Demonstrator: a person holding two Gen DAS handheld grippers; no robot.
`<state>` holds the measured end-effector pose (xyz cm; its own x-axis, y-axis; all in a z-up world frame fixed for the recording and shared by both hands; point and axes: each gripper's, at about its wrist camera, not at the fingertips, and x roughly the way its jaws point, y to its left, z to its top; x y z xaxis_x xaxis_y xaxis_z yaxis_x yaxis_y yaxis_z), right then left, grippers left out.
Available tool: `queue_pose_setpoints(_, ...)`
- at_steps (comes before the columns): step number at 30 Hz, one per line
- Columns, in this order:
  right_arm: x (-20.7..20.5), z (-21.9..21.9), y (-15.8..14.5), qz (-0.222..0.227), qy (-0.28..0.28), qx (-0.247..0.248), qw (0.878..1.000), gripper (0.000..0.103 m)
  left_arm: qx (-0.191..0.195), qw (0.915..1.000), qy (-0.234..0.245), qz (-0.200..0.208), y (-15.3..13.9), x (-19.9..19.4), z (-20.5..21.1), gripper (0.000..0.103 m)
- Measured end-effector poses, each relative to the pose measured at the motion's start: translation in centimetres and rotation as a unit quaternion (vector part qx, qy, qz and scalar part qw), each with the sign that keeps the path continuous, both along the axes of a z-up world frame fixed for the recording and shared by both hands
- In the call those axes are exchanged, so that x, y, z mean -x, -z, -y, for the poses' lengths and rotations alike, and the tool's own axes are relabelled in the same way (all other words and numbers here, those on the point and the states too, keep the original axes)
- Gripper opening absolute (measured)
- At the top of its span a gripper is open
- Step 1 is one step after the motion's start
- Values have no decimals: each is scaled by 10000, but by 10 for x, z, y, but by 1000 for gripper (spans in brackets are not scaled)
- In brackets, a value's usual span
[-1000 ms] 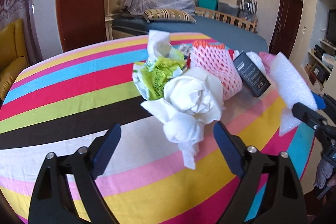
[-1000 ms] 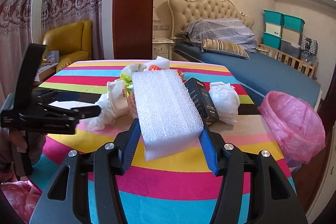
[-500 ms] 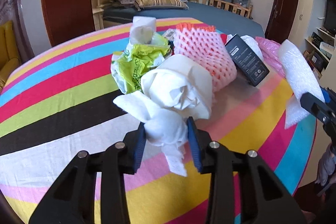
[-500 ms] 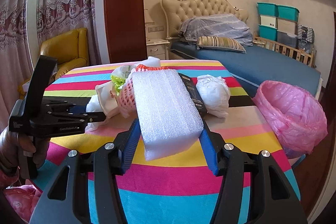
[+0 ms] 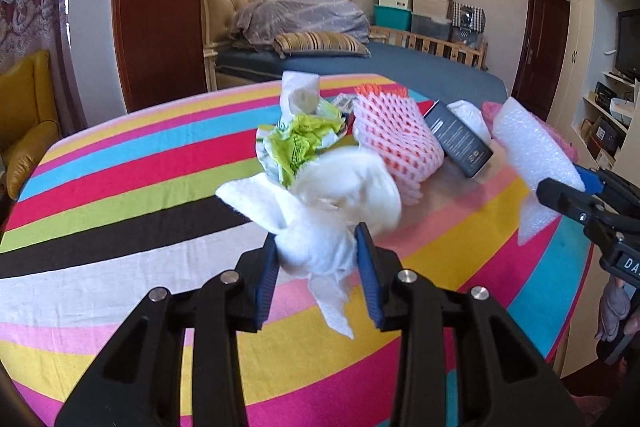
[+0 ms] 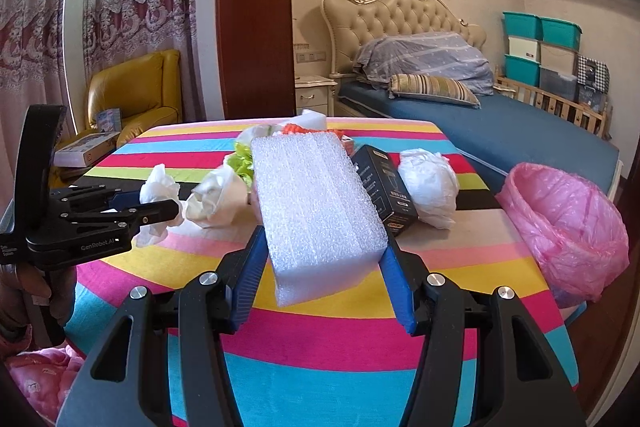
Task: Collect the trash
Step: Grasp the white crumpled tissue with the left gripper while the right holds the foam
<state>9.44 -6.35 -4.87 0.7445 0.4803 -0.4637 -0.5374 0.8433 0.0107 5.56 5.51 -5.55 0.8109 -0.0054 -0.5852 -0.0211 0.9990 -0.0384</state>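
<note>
My left gripper (image 5: 317,259) is pinching a crumpled wad of white tissue paper (image 5: 316,227), blue pads pressed into both its sides, with a loose tail hanging below the fingers. The wad looks blurred and sits just above the round table with the rainbow-striped cloth (image 5: 120,187). At twelve o'clock from it lies the rest of the heap: a crushed green-and-white plastic wrapper (image 5: 300,143), then at one o'clock a pink foam fruit net (image 5: 396,143) and a dark rectangular carton (image 5: 460,139).

My right gripper (image 6: 320,259) is clamped on a white block of packing foam (image 6: 316,211), held tilted above the cloth. At two o'clock from the block lies a knotted white plastic bag (image 6: 430,187), and at three o'clock, off the table's edge, stands the bin lined with a pink plastic bag (image 6: 568,223), mouth open.
</note>
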Motion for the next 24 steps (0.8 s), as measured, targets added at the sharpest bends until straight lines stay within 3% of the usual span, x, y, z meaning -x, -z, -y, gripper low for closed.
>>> queue_pose_setpoints(10,4,-2,-3,68,-45,24,10000,53,26,9987,-22,507,-23,19,0,36)
queue_pose_setpoints(24,4,8,-7,143,129,-104,9998,53,1,9960,275,853,-35,22,26,36)
